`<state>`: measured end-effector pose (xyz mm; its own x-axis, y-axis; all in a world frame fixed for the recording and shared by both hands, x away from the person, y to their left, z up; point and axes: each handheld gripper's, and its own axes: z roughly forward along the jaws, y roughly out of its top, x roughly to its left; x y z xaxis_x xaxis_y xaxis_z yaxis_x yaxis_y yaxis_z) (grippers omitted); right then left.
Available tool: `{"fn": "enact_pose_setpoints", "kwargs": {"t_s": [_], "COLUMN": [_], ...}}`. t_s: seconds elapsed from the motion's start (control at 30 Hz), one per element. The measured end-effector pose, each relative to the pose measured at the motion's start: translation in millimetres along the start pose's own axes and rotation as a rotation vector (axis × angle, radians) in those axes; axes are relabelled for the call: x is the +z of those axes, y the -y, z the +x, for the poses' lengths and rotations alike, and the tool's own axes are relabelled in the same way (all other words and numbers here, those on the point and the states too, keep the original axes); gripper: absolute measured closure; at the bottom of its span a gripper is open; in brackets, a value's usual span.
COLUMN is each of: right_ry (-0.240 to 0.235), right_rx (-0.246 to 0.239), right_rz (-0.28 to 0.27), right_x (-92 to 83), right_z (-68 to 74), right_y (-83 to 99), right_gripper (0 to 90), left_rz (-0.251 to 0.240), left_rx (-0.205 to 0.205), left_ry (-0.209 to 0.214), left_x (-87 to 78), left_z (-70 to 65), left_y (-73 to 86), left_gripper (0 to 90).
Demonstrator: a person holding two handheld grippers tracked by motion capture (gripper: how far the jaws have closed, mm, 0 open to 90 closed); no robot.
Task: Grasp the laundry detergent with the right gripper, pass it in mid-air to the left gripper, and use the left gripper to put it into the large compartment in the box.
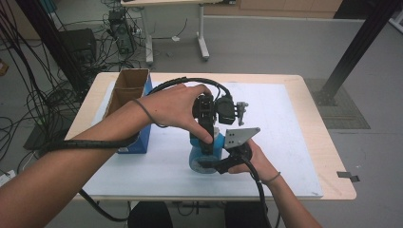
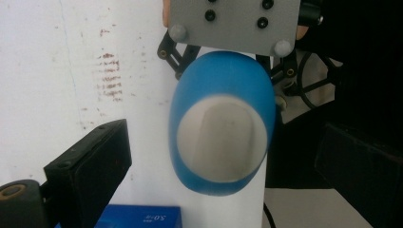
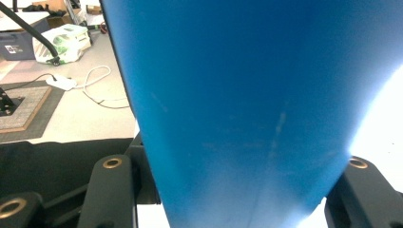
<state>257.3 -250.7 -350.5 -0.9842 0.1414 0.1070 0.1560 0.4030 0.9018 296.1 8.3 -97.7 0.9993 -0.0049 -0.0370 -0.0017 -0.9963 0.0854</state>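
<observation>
A blue cup (image 1: 205,153) with a pale grey-white end (image 2: 221,142) is held just above the white mat (image 1: 285,128) near the table's front middle. My right gripper (image 1: 215,164), coming from the lower right with its grey plate (image 1: 240,137) on top, is shut on the cup's body; in the right gripper view the blue wall (image 3: 237,104) sits between its jaws. My left gripper (image 1: 207,135) points down over the cup. Its black fingers (image 2: 90,166) stand wide apart on either side of the cup (image 2: 223,76) without touching it.
An open cardboard box with blue sides (image 1: 129,97) stands at the table's left, beside my left forearm; its blue corner (image 2: 138,218) is also in the left gripper view. Cables (image 1: 95,142) trail from both grippers. Desk legs (image 1: 203,42) and wires stand beyond the table.
</observation>
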Motion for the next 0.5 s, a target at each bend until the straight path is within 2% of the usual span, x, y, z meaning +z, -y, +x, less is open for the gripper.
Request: {"fn": "enact_pose_setpoints", "kwargs": {"t_s": [0.5], "right_ry": [-0.001], "right_rx": [-0.008], "right_rz": [-0.001], "right_x": [-1.2], "right_z": [1.9], "right_y": [-5.5], "right_gripper": [42.2], "left_rz": [0.032], "left_rx": [0.009], "left_ry": [0.003], "left_x": [14.7], "left_z": [-2.2], "left_y": [-7.4], "left_gripper": [5.6]}}
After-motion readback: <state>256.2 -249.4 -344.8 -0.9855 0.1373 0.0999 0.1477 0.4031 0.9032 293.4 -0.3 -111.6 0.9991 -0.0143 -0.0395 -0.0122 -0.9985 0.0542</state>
